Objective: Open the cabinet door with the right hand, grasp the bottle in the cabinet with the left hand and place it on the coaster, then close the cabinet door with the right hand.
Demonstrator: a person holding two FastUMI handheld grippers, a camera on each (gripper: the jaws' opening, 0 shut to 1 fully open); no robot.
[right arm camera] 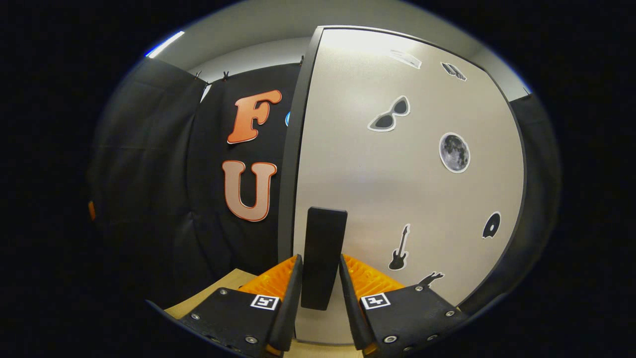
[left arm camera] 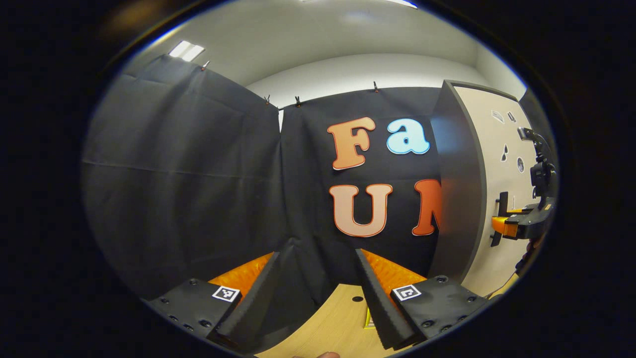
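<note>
- Right tool [right arm camera: 318,283]: fingers straddle the dark upright handle [right arm camera: 324,258] of the cabinet door [right arm camera: 397,189], one on each side. They sit very close to it, but whether both actually press on it cannot be told from the right gripper view.
- Cabinet door: pale flat panel with a dark edge and stickers on its face. It looks closed or nearly so; no opening into the cabinet can be seen.
- Left tool [left arm camera: 318,293]: fingers spread apart with nothing between them. It hangs over the wooden desk [left arm camera: 338,323], off to the handle side of the cabinet door and well apart from it, facing the booth wall.
- In the left gripper view the right tool [left arm camera: 516,226] shows at the far edge of the frame, up against the door's handle [left arm camera: 502,204].
- Bottle: inside the cabinet by the task's wording, hidden behind the door. Coaster: not located.
- Step in hand, as I judge it: taking the handle to swing the door open.
- Handling of the door: stiff, rigid panel on hinges, probably light. The handle is a narrow, smooth bar standing off the face; best taken across its two flat sides, about mid-height, then pulled in an arc around the hinge rather than straight out.
- Risk: a loose pinch could slide along the bar.
</note>
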